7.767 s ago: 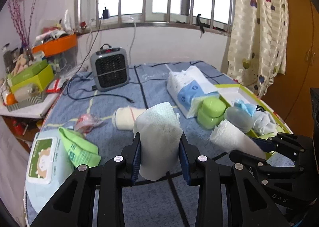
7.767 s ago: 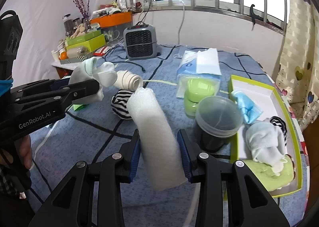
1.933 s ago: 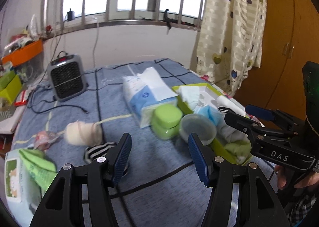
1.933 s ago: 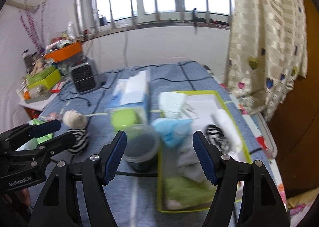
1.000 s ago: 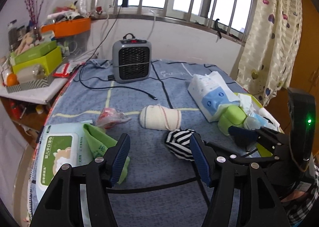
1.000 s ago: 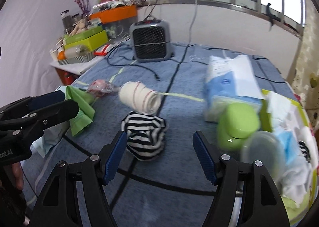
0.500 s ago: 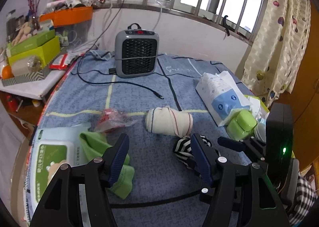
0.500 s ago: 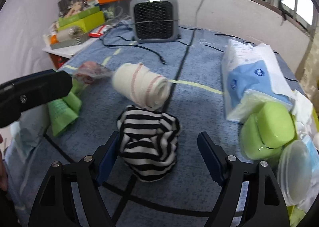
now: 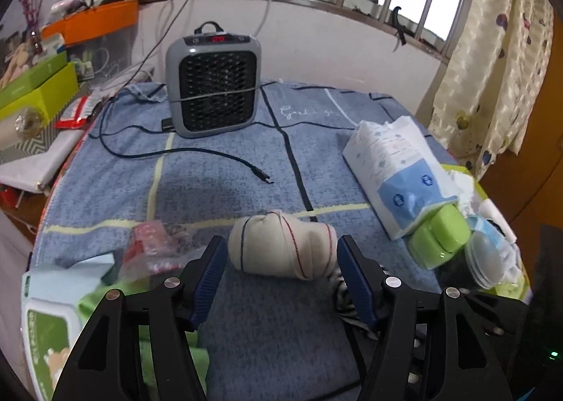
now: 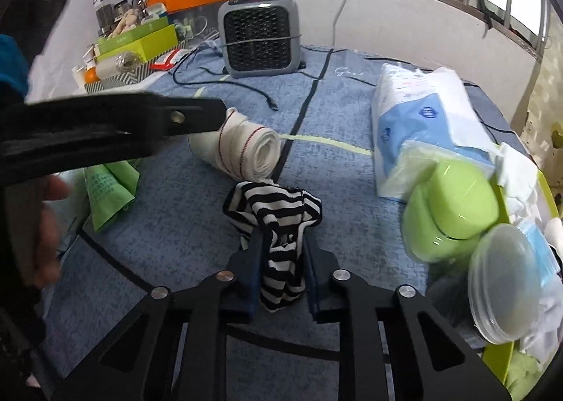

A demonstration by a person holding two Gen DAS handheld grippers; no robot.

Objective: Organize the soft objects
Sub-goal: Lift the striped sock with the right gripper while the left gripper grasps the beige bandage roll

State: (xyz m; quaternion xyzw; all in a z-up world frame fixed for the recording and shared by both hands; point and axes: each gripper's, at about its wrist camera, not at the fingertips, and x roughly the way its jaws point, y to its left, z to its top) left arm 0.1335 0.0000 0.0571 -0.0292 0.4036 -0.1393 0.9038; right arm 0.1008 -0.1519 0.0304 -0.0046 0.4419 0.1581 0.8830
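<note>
Left fingers (image 9: 211, 281) spread, flanking crosswise cream roll (image 9: 281, 248) | right fingers (image 10: 251, 278) pinching striped sock (image 10: 278, 221)

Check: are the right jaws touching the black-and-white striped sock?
Touching. The right wrist view shows the right gripper shut on the black-and-white striped sock: the fabric is pinched between both blue pads, with no gap on either side.

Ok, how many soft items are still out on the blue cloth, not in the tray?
2: the cream rolled sock between the open left gripper fingers, and the striped sock clamped in the right gripper. Others may be hidden.
</note>
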